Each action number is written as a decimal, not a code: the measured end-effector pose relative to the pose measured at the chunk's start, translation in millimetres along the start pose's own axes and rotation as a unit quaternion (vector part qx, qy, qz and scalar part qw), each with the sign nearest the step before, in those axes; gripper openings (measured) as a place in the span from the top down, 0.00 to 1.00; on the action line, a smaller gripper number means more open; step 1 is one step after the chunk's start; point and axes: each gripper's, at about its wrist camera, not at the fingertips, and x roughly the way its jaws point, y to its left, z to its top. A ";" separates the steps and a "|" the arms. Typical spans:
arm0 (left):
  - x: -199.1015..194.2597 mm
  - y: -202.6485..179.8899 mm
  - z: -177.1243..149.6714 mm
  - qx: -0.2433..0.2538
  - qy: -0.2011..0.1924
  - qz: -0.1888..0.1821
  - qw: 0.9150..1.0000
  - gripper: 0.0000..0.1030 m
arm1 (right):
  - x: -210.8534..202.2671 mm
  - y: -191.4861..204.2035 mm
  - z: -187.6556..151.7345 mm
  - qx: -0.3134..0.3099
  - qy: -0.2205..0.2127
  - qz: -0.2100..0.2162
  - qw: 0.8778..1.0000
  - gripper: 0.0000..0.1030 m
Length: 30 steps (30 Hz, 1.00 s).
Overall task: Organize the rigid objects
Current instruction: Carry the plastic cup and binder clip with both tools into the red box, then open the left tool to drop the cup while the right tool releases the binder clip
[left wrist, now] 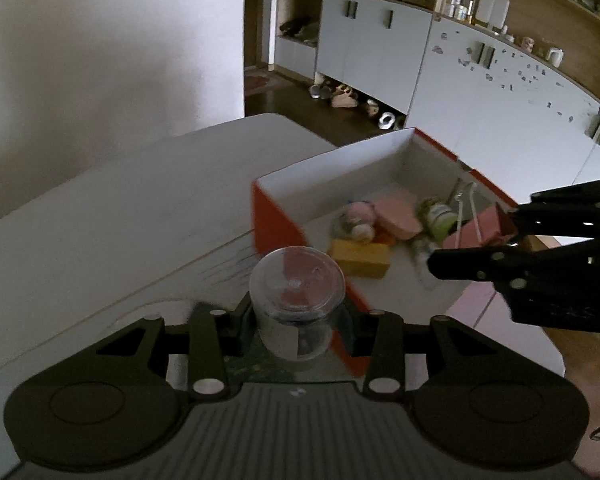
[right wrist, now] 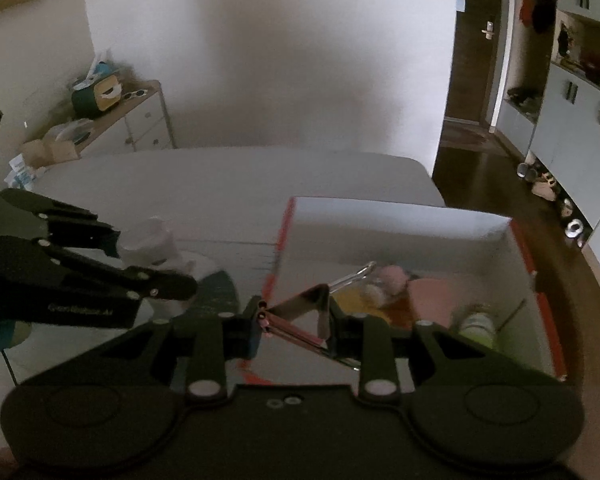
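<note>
We see two hand-held tools mid-carry, each with an item for the open box. In the left wrist view, the left tool at bottom centre pinches a small clear plastic cup between its fingers, held upright-looking toward the camera and raised above the white surface. Just beyond it, filling the centre right, stands the white box with orange sides. Inside lie a yellow block, a pink block, a small plush-like toy and a pale green bottle.

In the right wrist view, the right tool at bottom centre grips a large pink binder clip, its wire handle pointing toward the upper right, over the near left corner of the box. In the left wrist view that tool enters from the right edge, level with the box rim.

We judge the step to be delivery: both items are lifted and near the box, neither yet inside. Next, each tool would need to travel over the open top, lower, and spread its fingers above a free patch of the floor. Both tools point steeply downward.
</note>
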 end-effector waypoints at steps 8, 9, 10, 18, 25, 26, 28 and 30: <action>28.0 -47.9 18.9 0.014 0.010 0.000 1.000 0.60 | 2.7 -50.2 -10.7 0.001 0.003 -0.008 1.000 0.72; 31.4 -53.2 20.7 0.017 0.012 0.001 1.000 0.60 | 3.5 -55.7 -12.0 0.001 0.004 -0.010 1.000 0.72; 35.2 -57.6 22.0 0.019 0.015 0.001 1.000 0.61 | 4.4 -60.8 -13.2 0.001 0.006 -0.010 1.000 0.72; 78.4 -78.0 35.8 0.013 0.052 0.013 0.999 0.61 | 19.1 -98.9 -19.2 0.002 0.017 -0.025 1.000 0.72; 115.9 -89.5 41.3 0.017 0.104 0.021 0.994 0.61 | 35.7 -123.0 -20.3 -0.004 0.038 -0.010 0.999 0.72; 121.0 -91.1 41.3 0.016 0.112 0.022 0.993 0.61 | 38.9 -122.7 -21.2 -0.009 0.042 -0.006 0.999 0.72; 130.3 -94.9 42.4 0.019 0.124 0.027 0.992 0.60 | 43.8 -121.4 -22.6 -0.020 0.047 -0.005 0.999 0.72; 139.9 -98.7 43.5 0.028 0.135 0.033 0.990 0.61 | 49.8 -122.4 -24.5 -0.029 0.054 -0.002 0.998 0.72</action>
